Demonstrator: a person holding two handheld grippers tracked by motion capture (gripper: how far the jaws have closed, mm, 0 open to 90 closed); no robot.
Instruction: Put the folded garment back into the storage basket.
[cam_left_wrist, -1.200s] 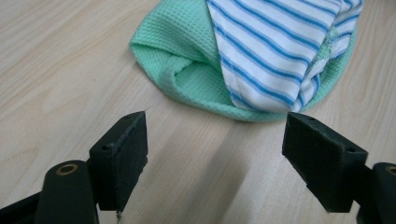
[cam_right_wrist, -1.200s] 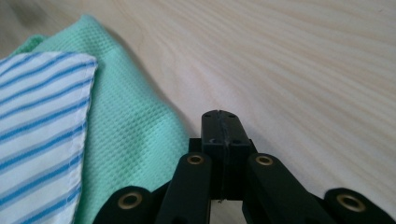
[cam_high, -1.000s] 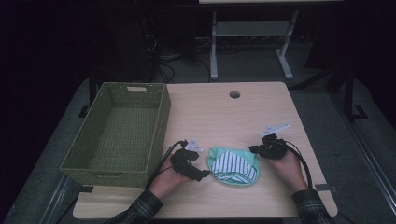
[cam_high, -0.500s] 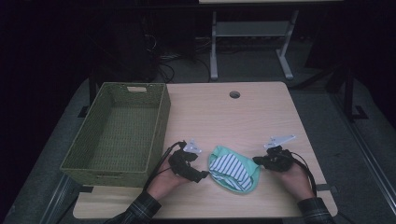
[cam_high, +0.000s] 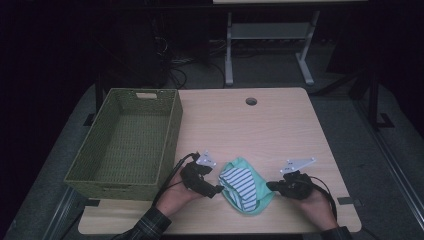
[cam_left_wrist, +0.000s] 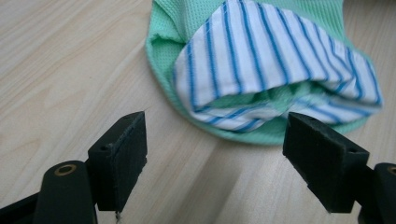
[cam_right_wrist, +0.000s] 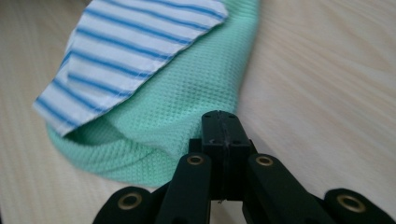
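cloth lay on the tabletop near its front edge, between my two hands: a green mesh piece with a white, blue-striped layer folded over it. the basket stood well apart to the left, with nothing visible inside.

left gripper: jaws stood wide open, just short of the near fold. in the left gripper view the striped edge sat between and a little beyond the two pads, neither pad touching fabric. in the high view this gripper lay just beside the cloth's left side.

right gripper: jaws were fully closed, pad against pad. their tip lay at the green hem. whether a bit of hem was pinched between them i could not tell; the pads looked shut on each other. in the high view it lay at the cloth's right edge.

judgement on the step in hand: taking hold of the cloth from both sides, likely to fold it or lift it toward the basket. to do this well:
- slide the left jaws forward low along the tabletop so the lower pad goes under both layers, then close; catching only the striped layer would let the green one sag.
- reopen the right jaws and take a deeper bite of the hem.
- lift both hands evenly, so the fold did not slip open.
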